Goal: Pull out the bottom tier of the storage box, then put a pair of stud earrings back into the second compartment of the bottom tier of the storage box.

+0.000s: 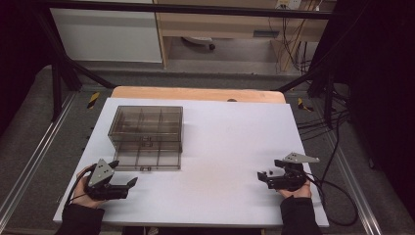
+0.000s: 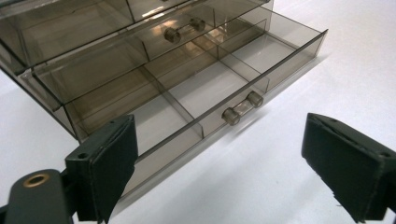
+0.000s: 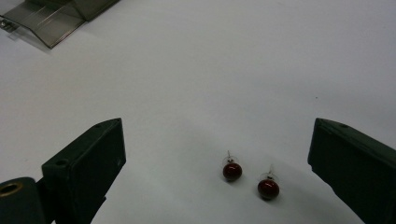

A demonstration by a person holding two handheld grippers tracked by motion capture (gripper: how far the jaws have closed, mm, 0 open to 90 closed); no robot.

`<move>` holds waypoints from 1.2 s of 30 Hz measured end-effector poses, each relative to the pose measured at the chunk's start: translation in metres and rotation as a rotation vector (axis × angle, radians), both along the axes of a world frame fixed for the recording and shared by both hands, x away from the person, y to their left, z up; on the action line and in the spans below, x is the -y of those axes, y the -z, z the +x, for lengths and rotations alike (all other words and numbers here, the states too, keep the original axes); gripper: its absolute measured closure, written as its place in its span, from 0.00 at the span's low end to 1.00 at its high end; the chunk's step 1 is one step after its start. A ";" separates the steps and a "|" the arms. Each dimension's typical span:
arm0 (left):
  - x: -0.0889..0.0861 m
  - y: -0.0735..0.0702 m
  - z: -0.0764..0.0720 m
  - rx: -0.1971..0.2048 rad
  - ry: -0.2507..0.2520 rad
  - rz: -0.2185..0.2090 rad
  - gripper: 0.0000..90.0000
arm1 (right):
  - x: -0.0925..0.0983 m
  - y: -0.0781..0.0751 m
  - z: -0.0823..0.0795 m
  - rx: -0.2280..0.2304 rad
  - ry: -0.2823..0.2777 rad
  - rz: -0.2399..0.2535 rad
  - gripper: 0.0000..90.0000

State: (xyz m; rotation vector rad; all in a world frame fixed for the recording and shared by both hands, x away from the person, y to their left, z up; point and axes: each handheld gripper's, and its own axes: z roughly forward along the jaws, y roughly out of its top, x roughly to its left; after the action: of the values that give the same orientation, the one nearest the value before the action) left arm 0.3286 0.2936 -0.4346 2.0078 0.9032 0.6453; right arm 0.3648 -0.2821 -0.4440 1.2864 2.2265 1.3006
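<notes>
The left gripper (image 1: 128, 185) has its jaws spread wide with nothing between them; its flat black pads (image 2: 114, 163) have a dull, rubbery face. Just ahead of those pads lies the open bottom drawer (image 2: 187, 100) of a smoky clear plastic drawer box (image 1: 147, 132), pulled out so its front wall runs slantwise across the left gripper view, near the left pad and farther from the right one. The drawer's long axis follows that front wall, and thin clear partitions split it into square cells. On the front wall sits a small handle (image 2: 243, 107), a clear bar between two round knobs, lying along the wall and pointing the same slanted way, between the two pads but beyond them. The right gripper (image 1: 266, 176) likewise stands wide open and holds nothing. Between its pads, nearer the right one, two earrings (image 3: 250, 179) lie on the smooth white table (image 1: 230, 147): glossy dark red balls, side by side and just apart, each with a thin post pointing away from the gripper.
</notes>
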 end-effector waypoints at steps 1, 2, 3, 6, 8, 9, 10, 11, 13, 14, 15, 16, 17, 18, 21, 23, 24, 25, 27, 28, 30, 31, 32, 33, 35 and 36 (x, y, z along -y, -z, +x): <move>0.000 0.000 0.000 -0.002 0.001 -0.003 0.11 | 0.000 0.000 0.000 0.002 -0.004 -0.001 0.07; -0.001 0.000 0.000 -0.003 0.000 -0.007 0.11 | 0.000 0.000 0.000 0.005 -0.007 -0.001 0.07; -0.002 0.000 0.000 -0.003 -0.001 -0.009 0.11 | 0.000 0.000 0.000 0.005 -0.008 -0.003 0.07; -0.004 0.000 0.000 -0.008 -0.005 -0.015 0.10 | 0.000 0.000 0.000 0.006 -0.015 -0.009 0.09; -0.006 0.000 0.000 -0.014 -0.009 -0.014 0.10 | 0.000 -0.001 0.000 0.003 -0.021 -0.012 0.10; -0.007 0.000 0.000 -0.017 -0.013 -0.019 0.10 | -0.001 -0.001 0.000 0.001 -0.022 -0.013 0.11; -0.008 0.000 0.000 -0.022 -0.016 -0.021 0.09 | -0.001 -0.001 0.000 -0.005 -0.021 -0.013 0.11; -0.009 0.001 0.000 -0.027 -0.019 -0.021 0.09 | -0.001 -0.001 0.000 -0.003 -0.022 -0.016 0.11; -0.010 0.001 0.001 -0.037 -0.026 -0.021 0.08 | -0.002 -0.001 0.000 -0.006 -0.024 -0.021 0.12; -0.011 0.002 0.001 -0.041 -0.029 -0.021 0.08 | -0.002 -0.001 0.000 -0.007 -0.025 -0.025 0.12; -0.011 0.002 0.001 -0.046 -0.031 -0.020 0.08 | -0.002 -0.001 0.000 -0.013 -0.022 -0.022 0.13; -0.012 0.002 0.002 -0.051 -0.032 -0.024 0.07 | -0.002 -0.001 0.000 -0.010 -0.029 -0.026 0.13; -0.013 0.002 0.002 -0.053 -0.033 -0.027 0.07 | -0.003 -0.001 0.001 -0.012 -0.033 -0.027 0.14; -0.013 0.002 0.002 -0.055 -0.034 -0.026 0.07 | -0.003 -0.002 0.000 -0.018 -0.033 -0.024 0.15; -0.015 0.003 0.002 -0.066 -0.034 -0.023 0.07 | -0.004 -0.002 0.001 -0.017 -0.038 -0.027 0.16; -0.016 0.003 0.002 -0.071 -0.035 -0.024 0.06 | -0.006 -0.002 0.001 -0.026 -0.038 -0.029 0.17; -0.017 0.003 0.002 -0.072 -0.039 -0.028 0.06 | -0.006 -0.001 0.001 -0.029 -0.041 -0.033 0.17; -0.017 0.003 0.003 -0.073 -0.041 -0.030 0.06 | -0.006 -0.001 0.001 -0.026 -0.042 -0.036 0.18; -0.019 0.002 0.002 -0.072 -0.048 -0.035 0.06 | -0.006 -0.002 0.001 -0.027 -0.044 -0.043 0.21; -0.020 0.002 0.002 -0.073 -0.049 -0.038 0.06 | -0.006 -0.002 0.001 -0.027 -0.044 -0.043 0.22; -0.021 0.002 0.002 -0.077 -0.051 -0.041 0.06 | -0.007 -0.002 0.001 -0.029 -0.047 -0.048 0.25; -0.022 0.002 0.003 -0.079 -0.052 -0.042 0.06 | -0.007 -0.002 0.002 -0.028 -0.050 -0.056 0.26; -0.022 0.002 0.003 -0.081 -0.053 -0.044 0.05 | -0.008 -0.002 0.002 -0.032 -0.049 -0.065 0.28; -0.022 0.002 0.003 -0.082 -0.055 -0.044 0.05 | -0.008 -0.002 0.002 -0.031 -0.050 -0.077 0.30; -0.022 0.001 0.003 -0.083 -0.056 -0.047 0.05 | -0.009 -0.002 0.002 -0.037 -0.047 -0.090 0.33; -0.022 0.001 0.003 -0.084 -0.056 -0.046 0.05 | -0.010 -0.002 0.002 -0.034 -0.046 -0.094 0.35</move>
State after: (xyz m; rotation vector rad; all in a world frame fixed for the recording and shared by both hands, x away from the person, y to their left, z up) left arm 0.3317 0.3157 -0.4359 1.9864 1.0187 0.5696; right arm 0.3672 -0.2725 -0.4424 1.2401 2.3234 1.1827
